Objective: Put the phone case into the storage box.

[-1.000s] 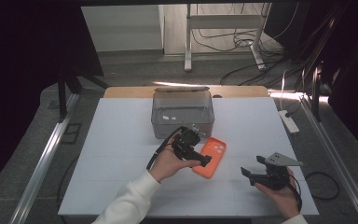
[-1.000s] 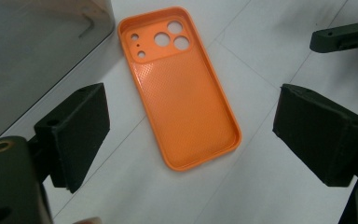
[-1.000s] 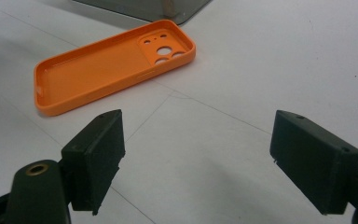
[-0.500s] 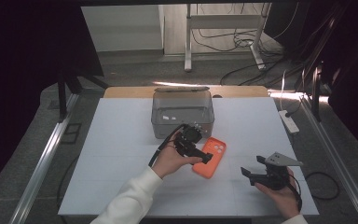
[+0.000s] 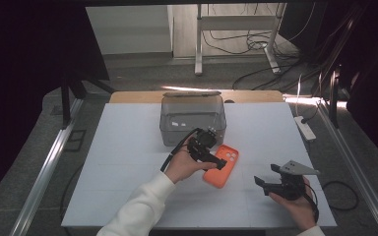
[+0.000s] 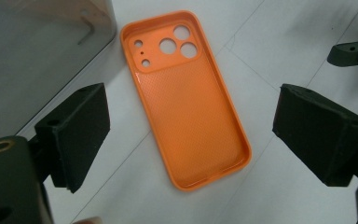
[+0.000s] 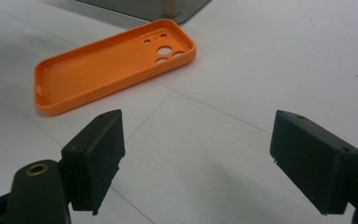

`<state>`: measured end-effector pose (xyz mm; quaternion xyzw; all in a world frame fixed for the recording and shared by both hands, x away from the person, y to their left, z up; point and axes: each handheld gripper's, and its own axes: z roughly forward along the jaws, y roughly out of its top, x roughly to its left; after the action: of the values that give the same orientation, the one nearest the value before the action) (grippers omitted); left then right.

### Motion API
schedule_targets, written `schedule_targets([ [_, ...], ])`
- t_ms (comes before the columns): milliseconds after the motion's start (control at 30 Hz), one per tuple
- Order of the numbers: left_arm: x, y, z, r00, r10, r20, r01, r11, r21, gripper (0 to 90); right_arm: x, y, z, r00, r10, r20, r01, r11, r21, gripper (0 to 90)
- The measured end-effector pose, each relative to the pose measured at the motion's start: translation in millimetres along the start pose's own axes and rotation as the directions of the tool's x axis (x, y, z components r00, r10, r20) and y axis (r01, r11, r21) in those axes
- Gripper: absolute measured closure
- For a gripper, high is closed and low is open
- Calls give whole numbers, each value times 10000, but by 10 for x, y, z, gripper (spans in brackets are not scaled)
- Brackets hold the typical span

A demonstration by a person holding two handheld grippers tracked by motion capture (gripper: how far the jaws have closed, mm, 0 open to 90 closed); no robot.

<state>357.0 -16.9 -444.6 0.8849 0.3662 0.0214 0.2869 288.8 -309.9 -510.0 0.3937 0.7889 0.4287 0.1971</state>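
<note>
**Left tool poised over the orange case**

We see the orange phone case (image 6: pixel 186 98) lying flat on the white surface (image 5: pixel 118 162), hollow side up and camera cutouts toward the clear plastic box (image 5: pixel 192 118), just in front of that box. Lying open side up, its raised rim is what offers itself to a pinch, and we judge this is why our left tool (image 5: pixel 211 160) comes at it from above. In the left gripper view the 2 jaws stand wide apart with nothing between them, and the case sits in the gap below and ahead of them, untouched as far as we can tell.

Our right tool (image 5: pixel 270 179) waits well to the right of the case, also spread open and empty, held low near the surface edge. From its own view the case (image 7: pixel 112 63) lies ahead and to the left, apart from both jaws. We take it as standing by while the left does the pick.
</note>
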Motion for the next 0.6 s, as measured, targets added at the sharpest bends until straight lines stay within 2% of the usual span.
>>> schedule_targets([
  [200, 22, 19, 61, 10000, -73, 64, 72, 9998, 167, 140, 0, -1, -1, 10000, 1, 10, -1, 10000, 8, 183],
  [333, 50, 19, 126, 9999, -114, 127, 108, 9989, 451, 149, -4, 1, -6, 10000, 26, -12, -26, 10000, -22, 183],
  [600, 103, 0, 200, 9995, -288, 144, 278, 9976, 633, 169, -9, -2, -7, 10000, 40, 1, -40, 10000, -7, 183],
])
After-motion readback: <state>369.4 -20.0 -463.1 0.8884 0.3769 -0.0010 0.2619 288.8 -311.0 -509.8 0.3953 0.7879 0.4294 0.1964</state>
